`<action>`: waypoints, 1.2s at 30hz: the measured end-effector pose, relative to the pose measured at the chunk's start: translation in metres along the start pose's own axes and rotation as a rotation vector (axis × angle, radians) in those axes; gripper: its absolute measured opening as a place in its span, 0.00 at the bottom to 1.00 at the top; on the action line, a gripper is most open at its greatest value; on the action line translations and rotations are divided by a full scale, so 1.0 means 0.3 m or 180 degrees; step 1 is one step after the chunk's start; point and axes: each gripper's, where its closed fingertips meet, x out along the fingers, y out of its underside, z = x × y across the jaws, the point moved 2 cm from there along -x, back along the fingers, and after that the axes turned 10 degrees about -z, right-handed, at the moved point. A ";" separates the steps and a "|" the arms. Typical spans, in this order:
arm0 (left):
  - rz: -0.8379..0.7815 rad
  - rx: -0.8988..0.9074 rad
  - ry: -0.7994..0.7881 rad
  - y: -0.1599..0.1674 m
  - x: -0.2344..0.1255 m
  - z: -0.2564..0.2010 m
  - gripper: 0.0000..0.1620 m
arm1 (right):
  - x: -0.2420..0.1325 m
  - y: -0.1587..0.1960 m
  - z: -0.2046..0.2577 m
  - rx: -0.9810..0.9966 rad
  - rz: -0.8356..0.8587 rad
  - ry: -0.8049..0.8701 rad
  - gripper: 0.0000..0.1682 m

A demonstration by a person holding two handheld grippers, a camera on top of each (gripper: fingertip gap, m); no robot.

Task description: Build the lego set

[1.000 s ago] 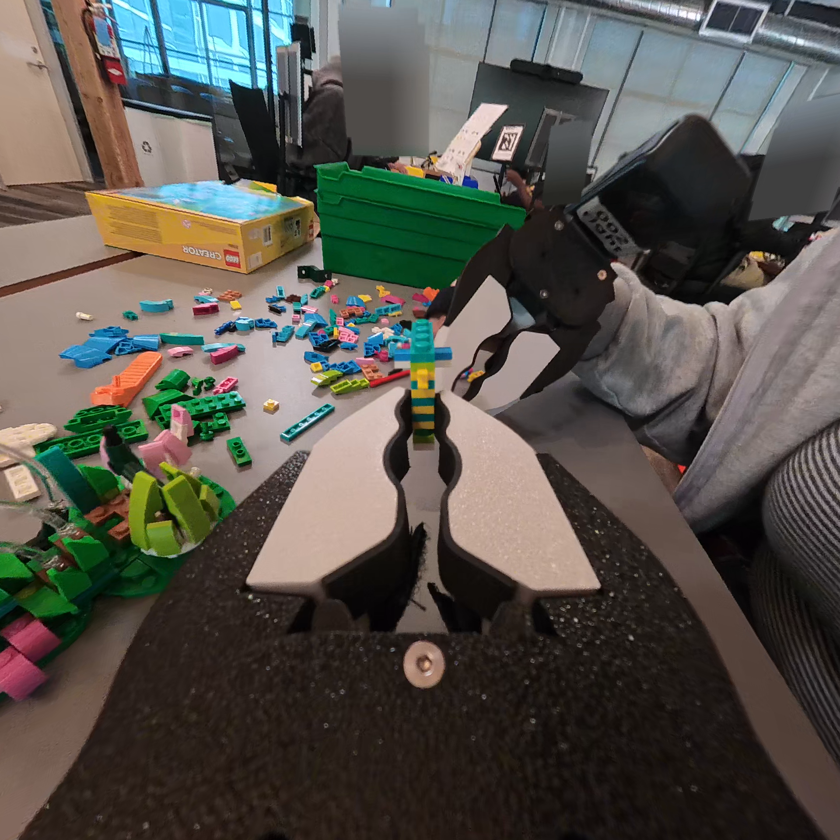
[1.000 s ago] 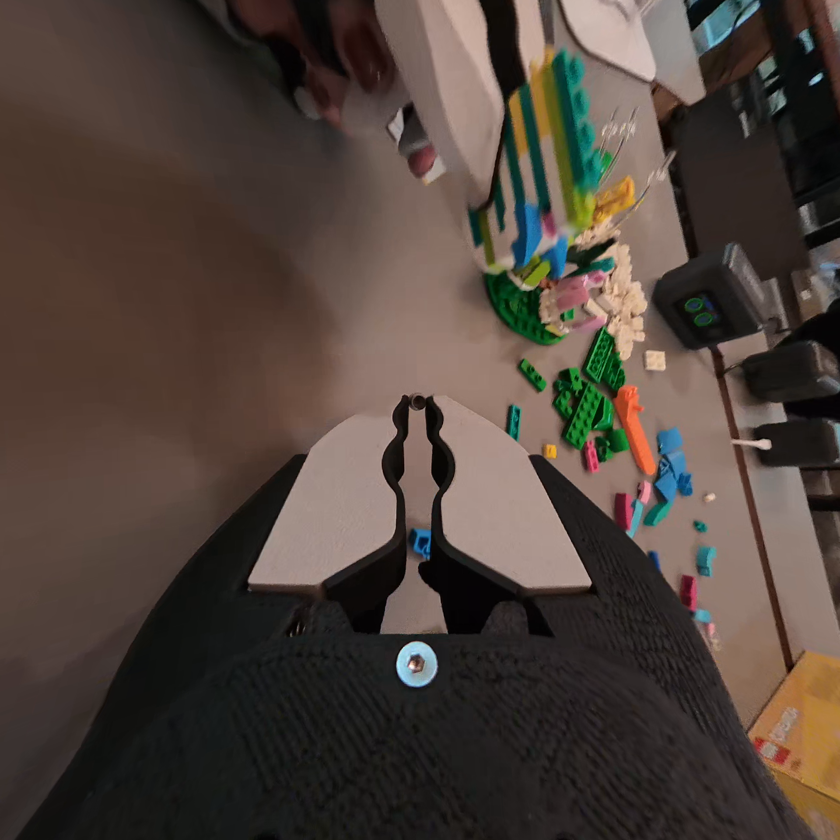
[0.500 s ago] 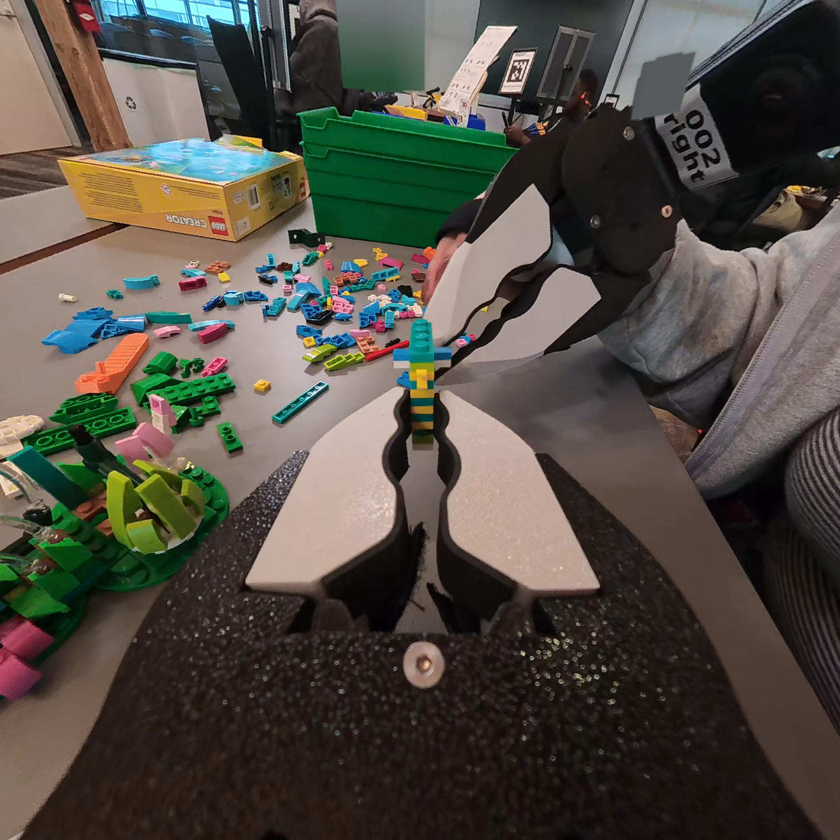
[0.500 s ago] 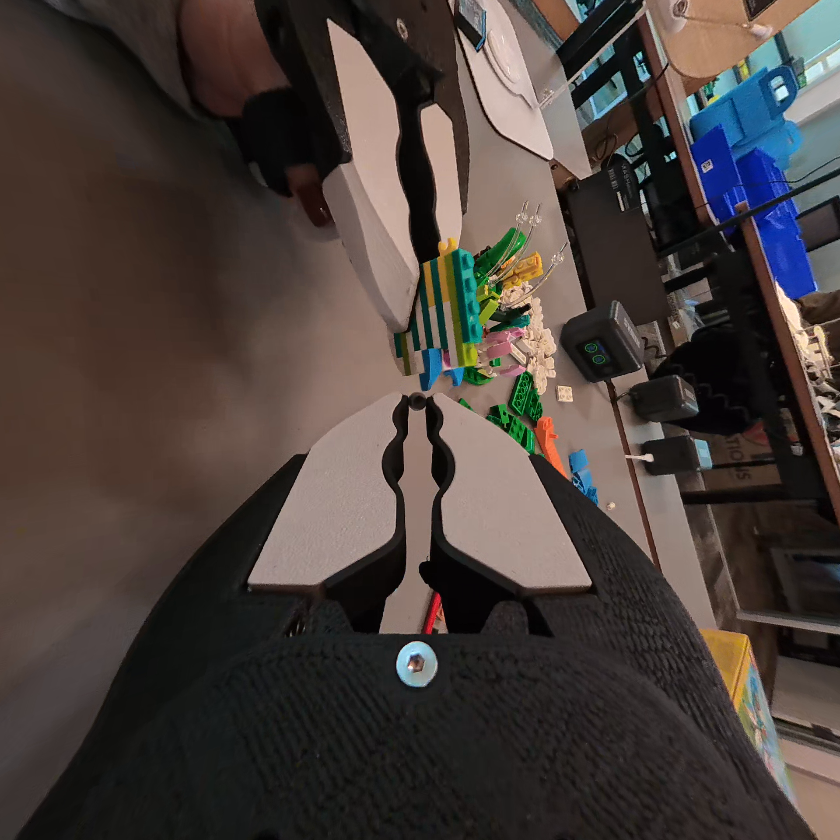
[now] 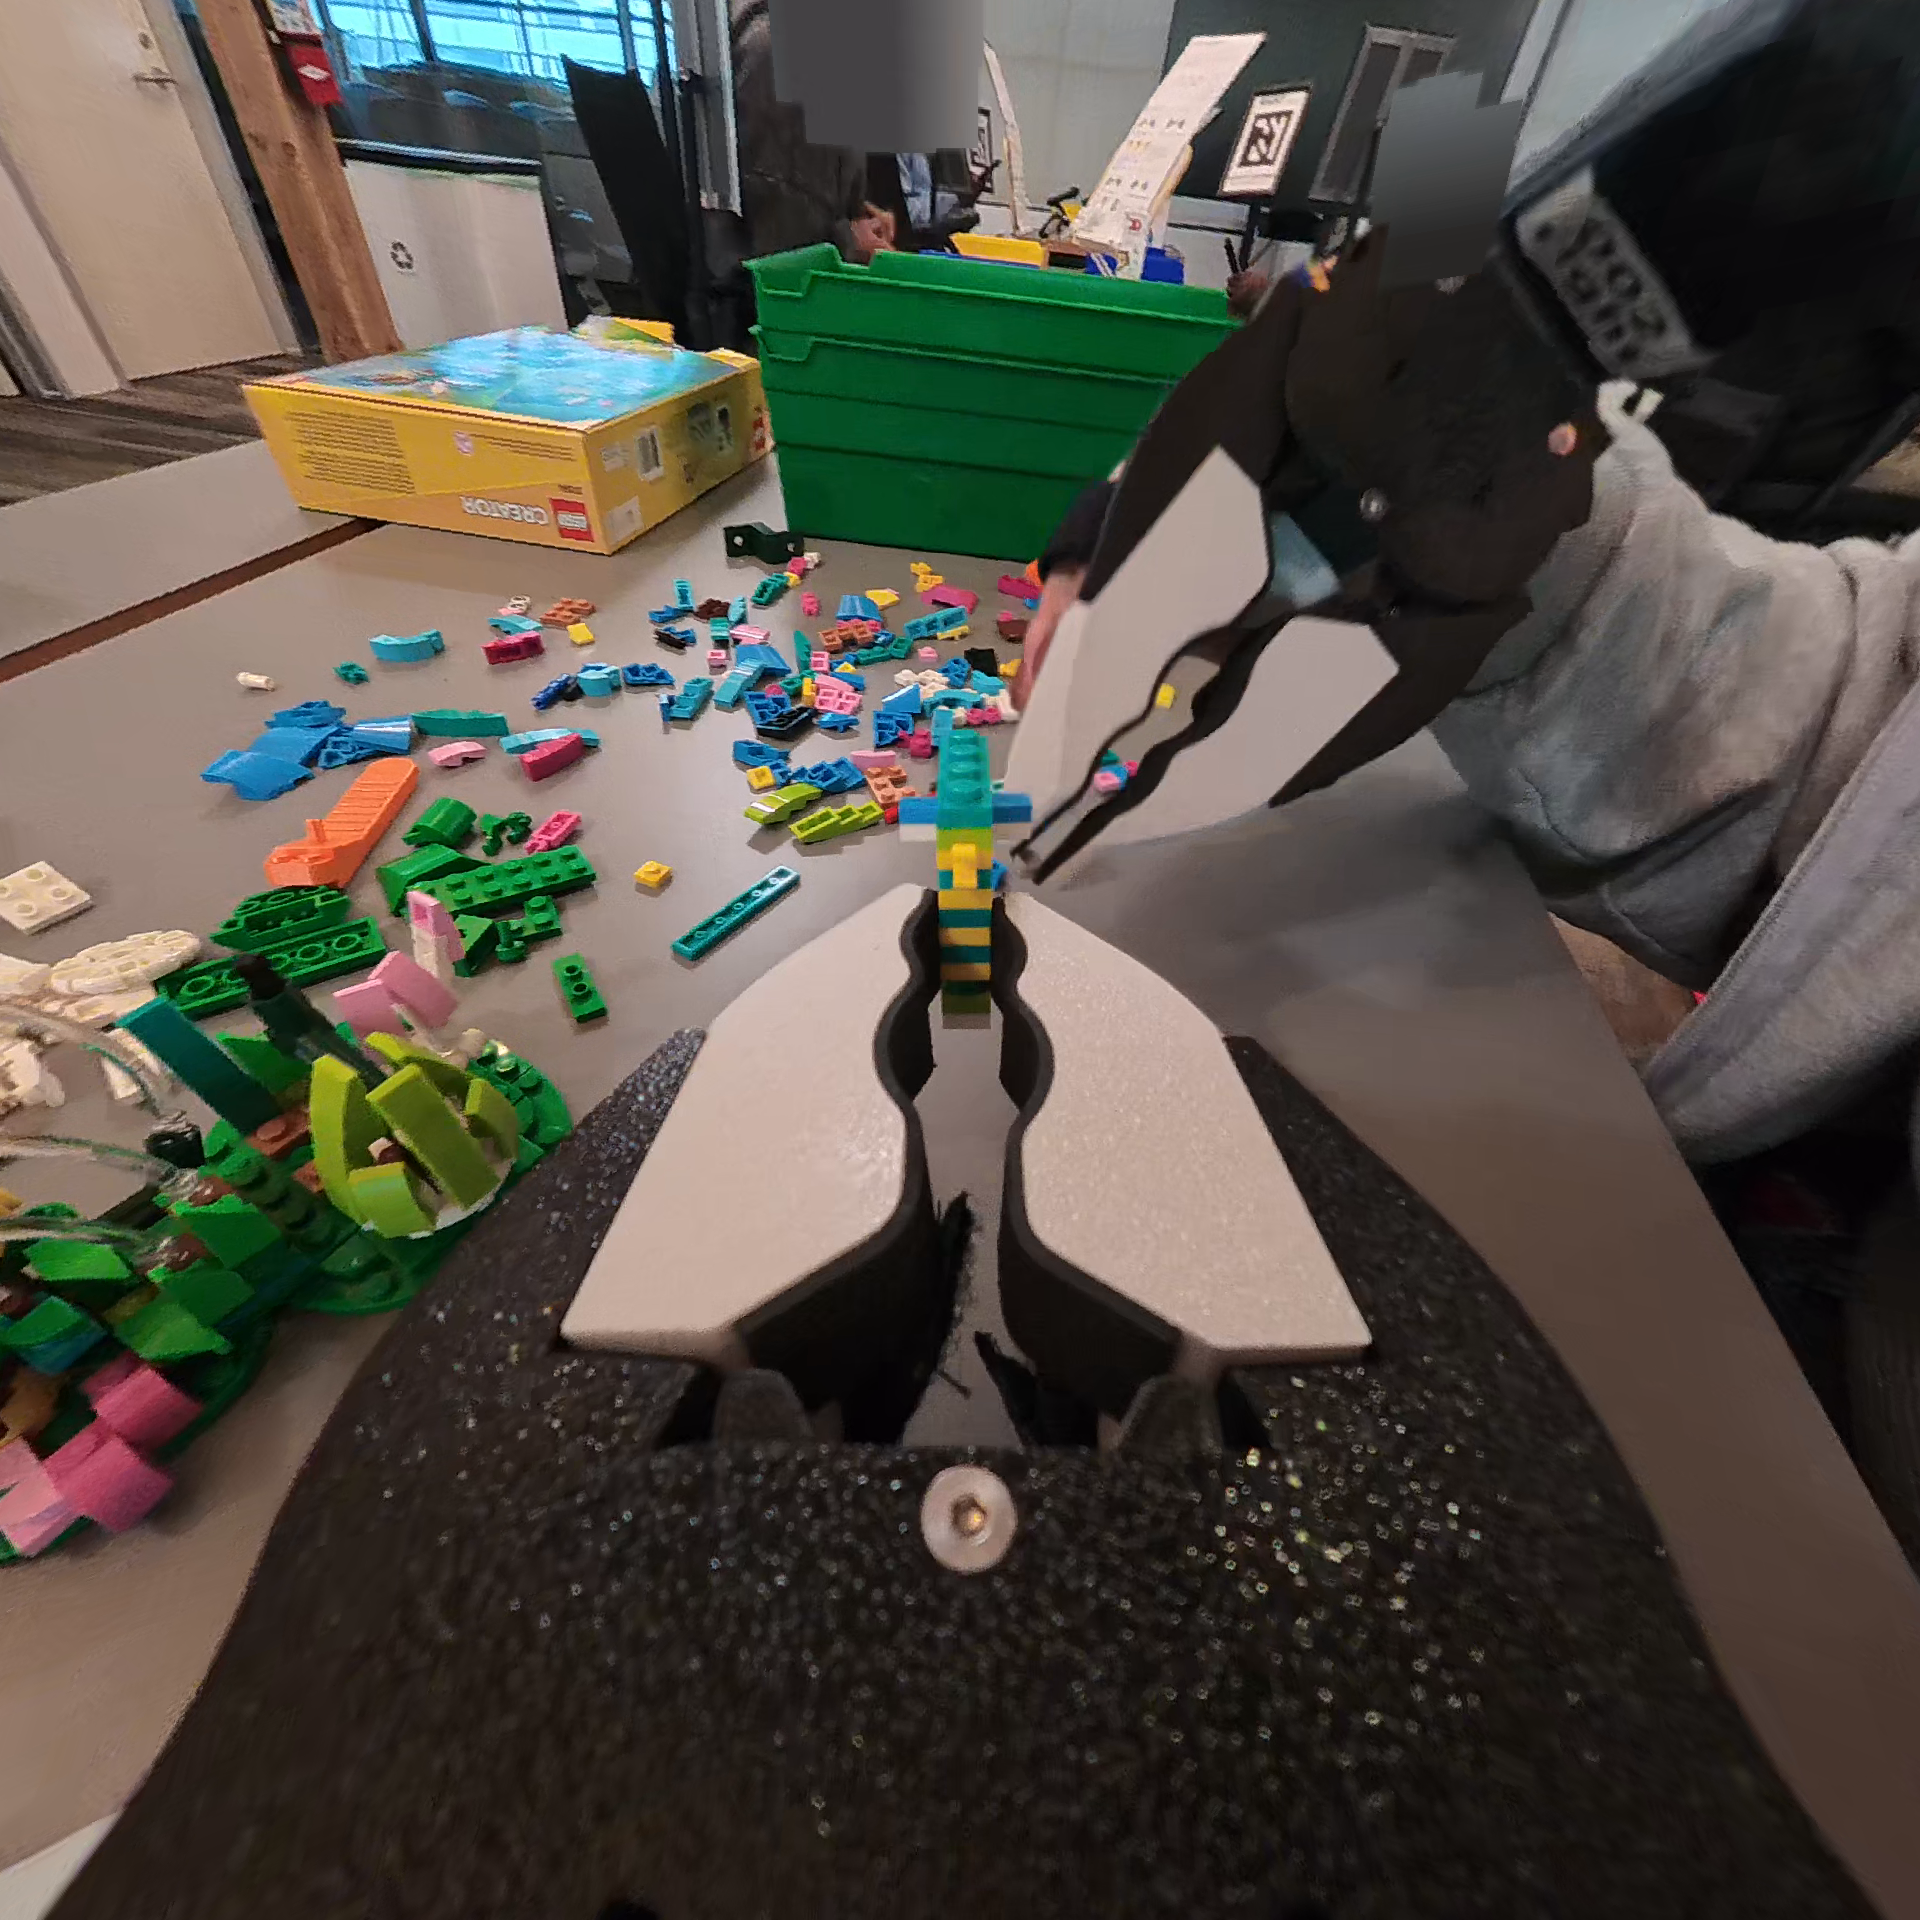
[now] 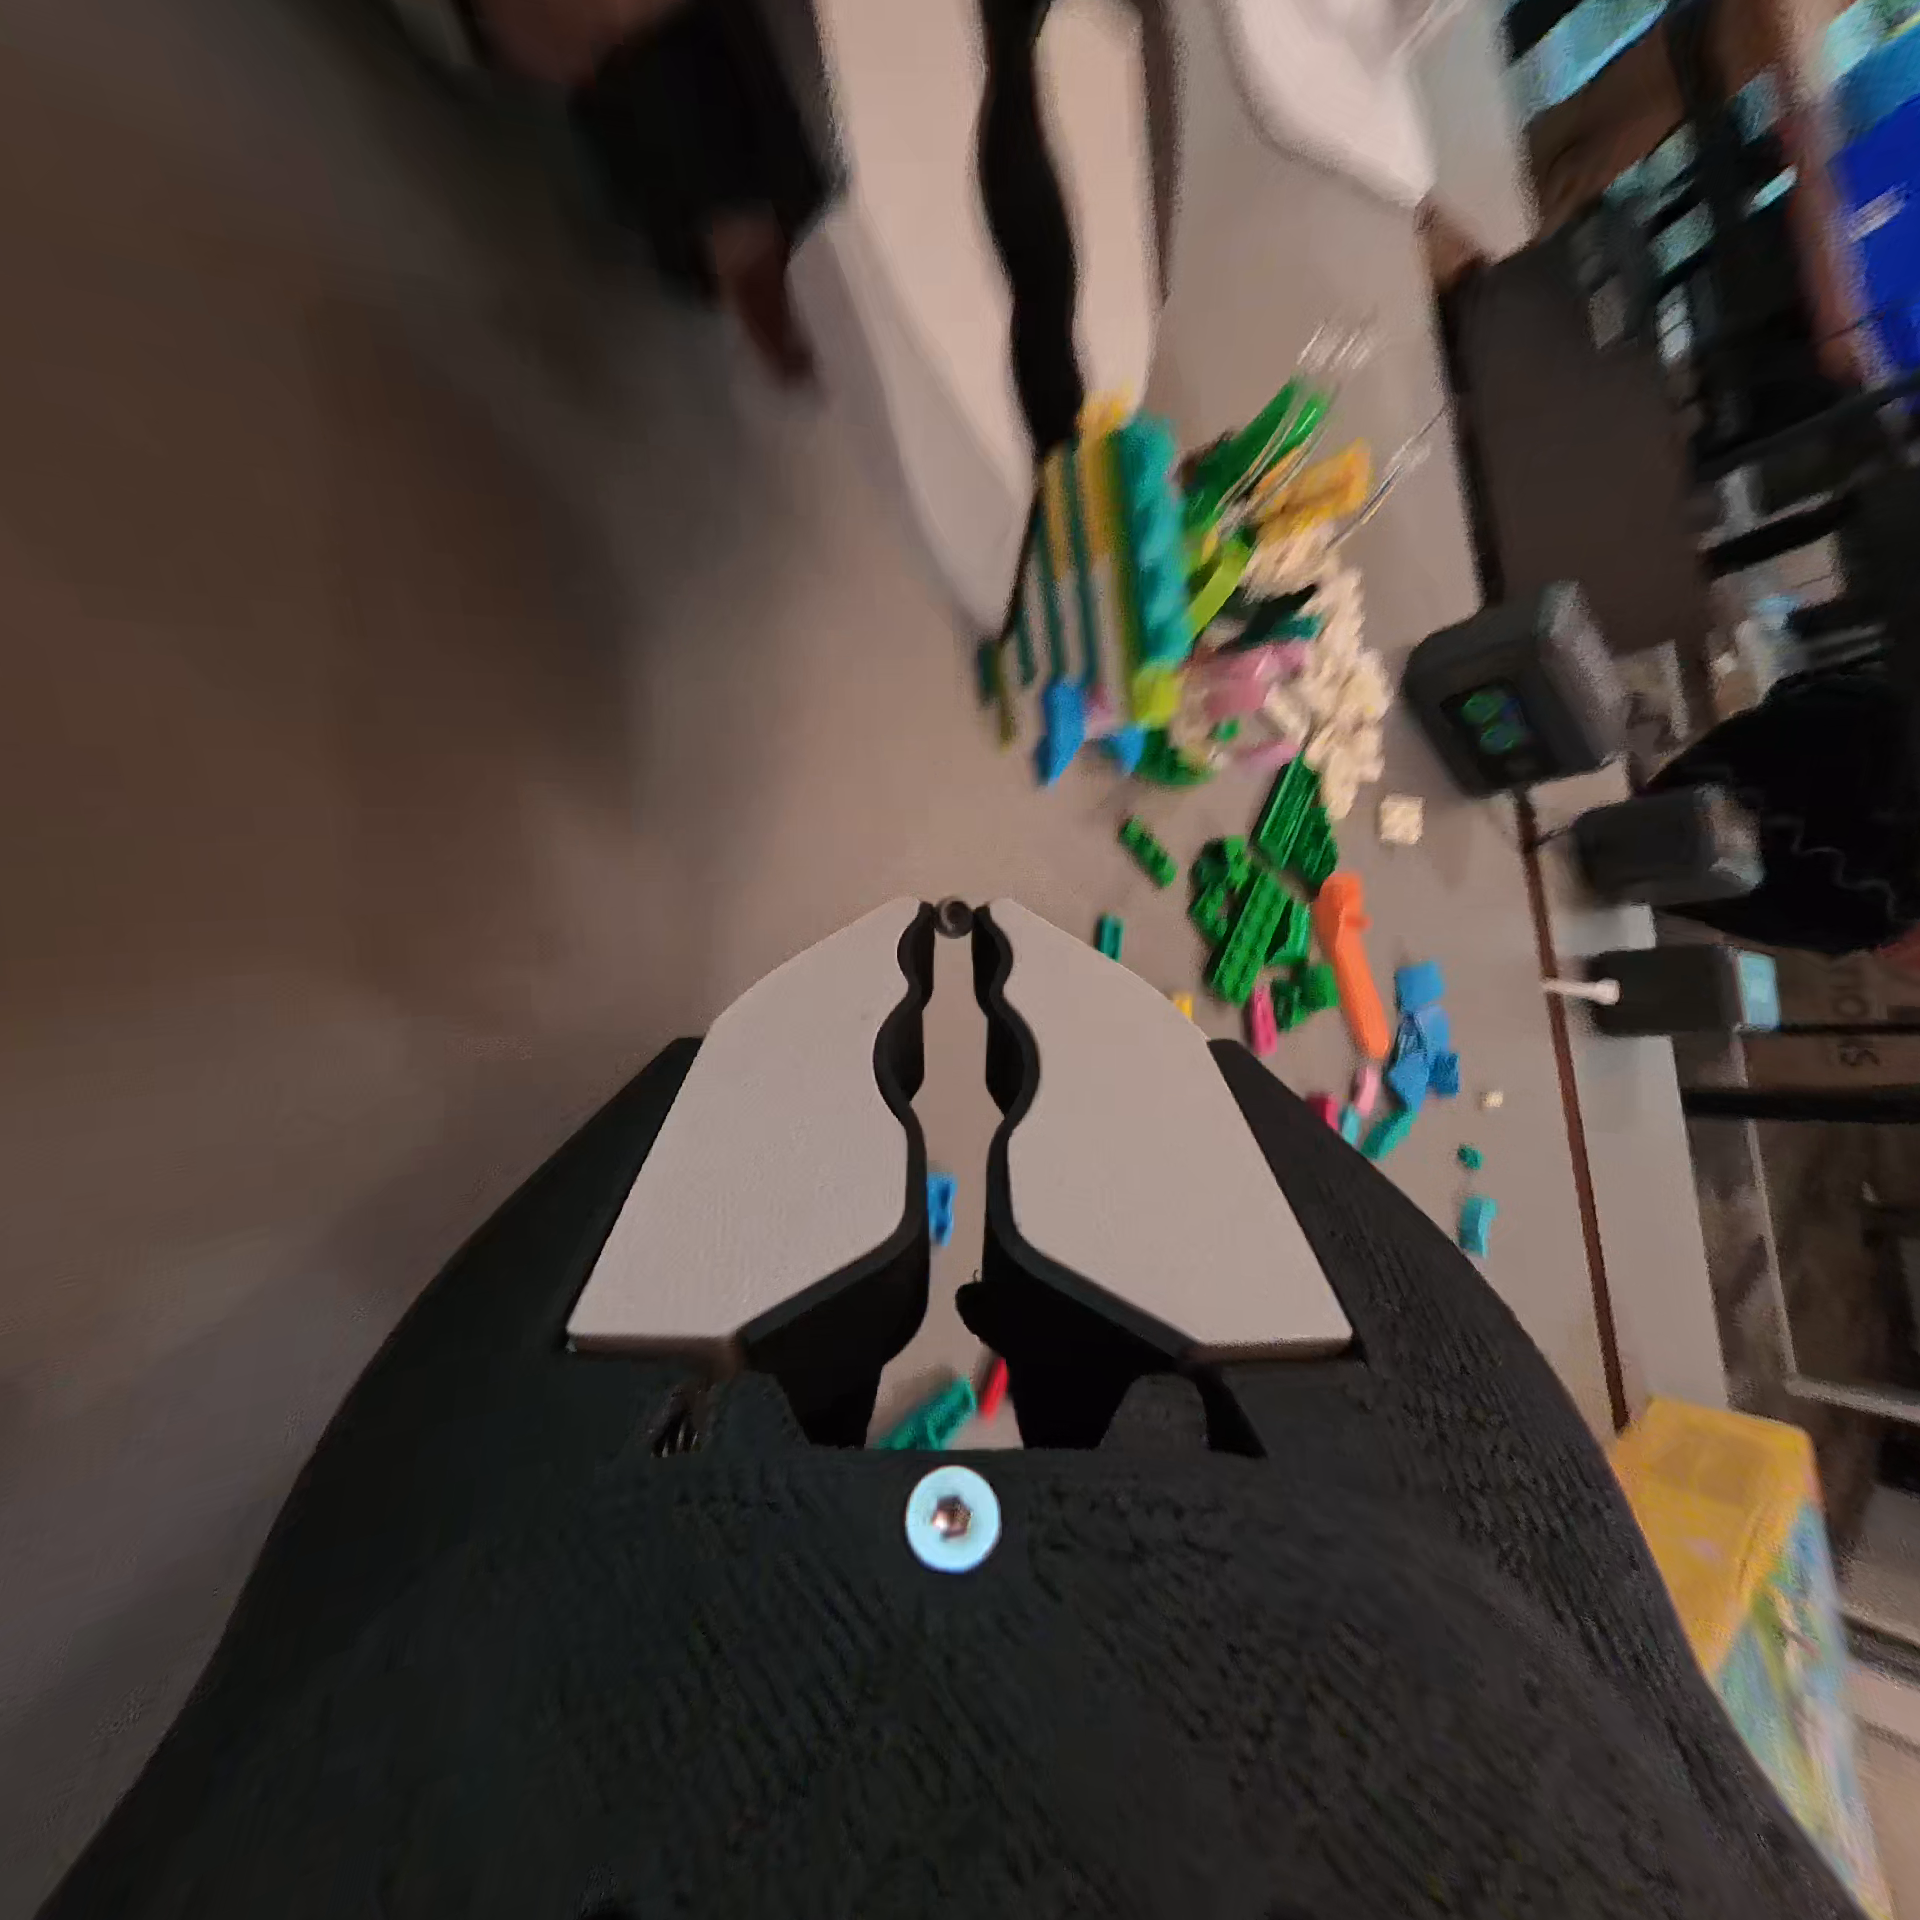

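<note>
Striped lego stack [image 5: 964, 914] is clamped upright in left gripper [image 5: 966, 920]; tiny dark round piece [image 6: 952, 916] is pinched by right gripper [image 6: 953, 920] (tips nearly closed) above tabletop [image 5: 1299, 935].

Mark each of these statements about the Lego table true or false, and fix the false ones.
1. The left tool grips a striped teal-and-yellow brick stack. True.
2. The right tool is wide open. False: its fingers pinch a small dark round piece.
3. The yellow set box sits beside the green bins. True.
4. The orange brick separator is clamped in a tool. False: it lies loose on the table.
</note>
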 end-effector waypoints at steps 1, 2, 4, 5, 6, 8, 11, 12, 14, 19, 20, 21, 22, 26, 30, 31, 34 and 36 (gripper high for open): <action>-0.0035 -0.0018 -0.0055 -0.004 -0.003 0.008 0.05 | -0.003 0.039 0.010 -0.0077 0.0266 -0.0124 0.04; -0.0074 -0.0036 -0.0111 -0.009 -0.006 0.016 0.05 | -0.007 0.072 0.020 -0.0105 0.0507 -0.0276 0.04; -0.0158 -0.0059 -0.0233 -0.018 -0.013 0.034 0.05 | -0.019 0.113 0.035 0.0030 0.0854 -0.0646 0.03; -0.0207 -0.0062 -0.0305 -0.024 -0.018 0.043 0.05 | -0.027 0.124 0.040 0.0149 0.0989 -0.0846 0.03; -0.0257 -0.0054 -0.0367 -0.029 -0.023 0.052 0.05 | -0.039 0.136 0.045 0.0284 0.1150 -0.1055 0.03; -0.0342 -0.0012 -0.0463 -0.039 -0.032 0.064 0.05 | -0.068 0.168 0.053 0.0579 0.1631 -0.1435 0.03; -0.0435 0.0052 -0.0573 -0.050 -0.042 0.078 0.05 | -0.112 0.206 0.083 0.0907 0.2437 -0.1962 0.03; -0.0457 0.0076 -0.0606 -0.052 -0.045 0.082 0.05 | -0.120 0.213 0.094 0.0947 0.2652 -0.2101 0.03; -0.0496 0.0124 -0.0673 -0.057 -0.051 0.089 0.05 | -0.124 0.224 0.109 0.0956 0.2962 -0.2270 0.03; -0.0626 0.0201 -0.0844 -0.076 -0.071 0.109 0.05 | -0.100 0.221 0.119 0.0781 0.3195 -0.2377 0.03; -0.0650 0.0208 -0.0862 -0.080 -0.074 0.111 0.05 | -0.091 0.214 0.116 0.0760 0.3140 -0.2341 0.03; -0.0662 0.0207 -0.0865 -0.082 -0.076 0.112 0.05 | -0.082 0.206 0.114 0.0761 0.3066 -0.2304 0.03; -0.0661 0.0197 -0.0860 -0.081 -0.075 0.112 0.05 | -0.075 0.199 0.113 0.0767 0.2991 -0.2264 0.03; -0.0630 0.0170 -0.0816 -0.072 -0.069 0.108 0.05 | -0.061 0.184 0.096 0.0712 0.2523 -0.1888 0.11; -0.0630 0.0187 -0.0784 -0.072 -0.067 0.103 0.05 | -0.098 0.149 0.063 0.1003 0.1568 -0.1237 0.16; -0.0634 0.0189 -0.0777 -0.072 -0.066 0.101 0.05 | -0.114 0.146 0.054 0.1123 0.1324 -0.1048 0.16; -0.0638 0.0203 -0.0722 -0.072 -0.061 0.092 0.05 | -0.157 0.155 0.053 0.1472 0.0721 -0.0594 0.15; -0.0626 0.0237 -0.0688 -0.071 -0.057 0.085 0.05 | -0.170 0.167 0.074 0.1642 0.0469 -0.0431 0.13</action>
